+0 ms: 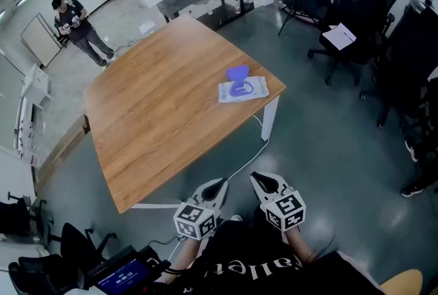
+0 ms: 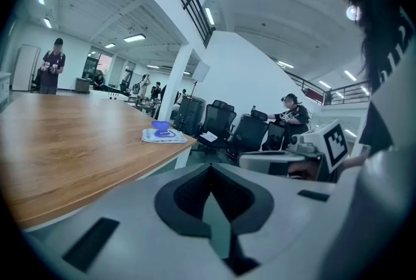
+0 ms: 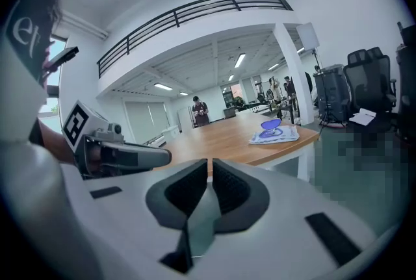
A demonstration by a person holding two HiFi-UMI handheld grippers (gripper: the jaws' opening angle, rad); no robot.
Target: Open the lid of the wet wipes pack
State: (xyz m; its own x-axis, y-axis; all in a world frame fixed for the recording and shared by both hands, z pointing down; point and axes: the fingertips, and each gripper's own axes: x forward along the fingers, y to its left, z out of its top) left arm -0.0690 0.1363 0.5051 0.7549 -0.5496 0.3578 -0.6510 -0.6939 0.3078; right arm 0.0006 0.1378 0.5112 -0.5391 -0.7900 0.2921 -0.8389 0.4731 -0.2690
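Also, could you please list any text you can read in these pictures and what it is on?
"allet": white letters on the person's black shirt, start hidden.
Device screen: digits too blurred to read.
Wet wipes pack: print too small to read.

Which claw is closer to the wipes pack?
Right claw, slightly: it's nearly straight before the white, blue-lidded wet wipes pack; left claw sits further left. Both far off.
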